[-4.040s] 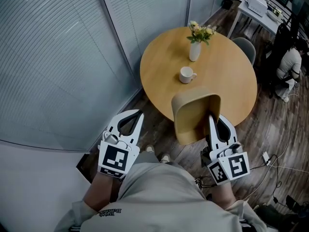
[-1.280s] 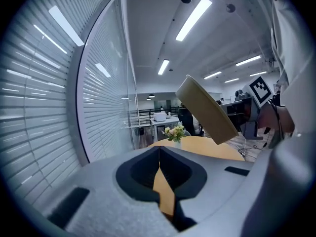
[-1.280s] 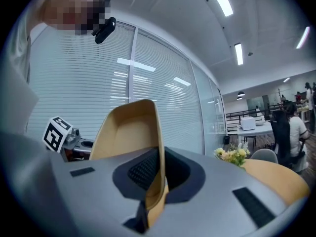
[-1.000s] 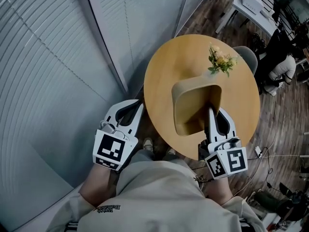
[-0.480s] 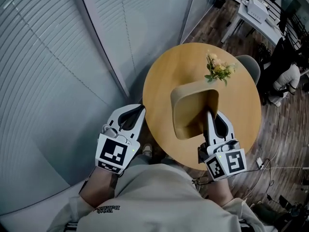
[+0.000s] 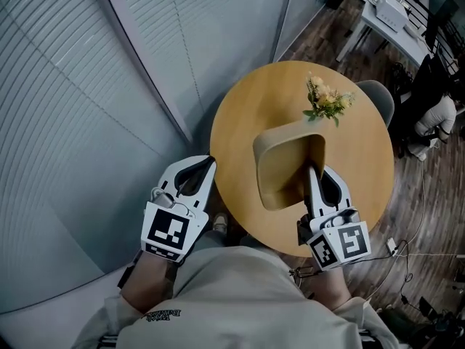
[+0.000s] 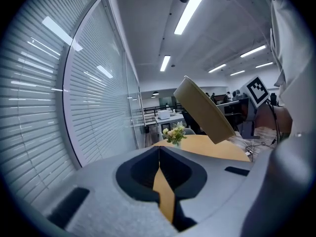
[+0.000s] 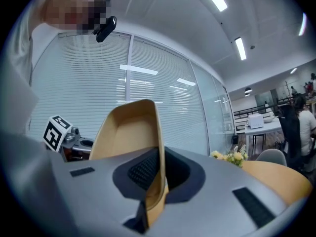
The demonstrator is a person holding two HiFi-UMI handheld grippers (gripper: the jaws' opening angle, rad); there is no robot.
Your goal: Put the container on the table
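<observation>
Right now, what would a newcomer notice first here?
The tan container, held tilted above the round wooden table by the right gripper clamped on its rim. Then the flowers at the table's far side, and the left gripper, shut and empty, beside the table's left edge.

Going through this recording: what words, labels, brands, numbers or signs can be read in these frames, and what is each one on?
Print on the person's shirt: upside down and too small to read.
Marker cubes on the left gripper and the right gripper: black-and-white square patterns only, no words or numbers.
On the container and the table: no text visible.
</observation>
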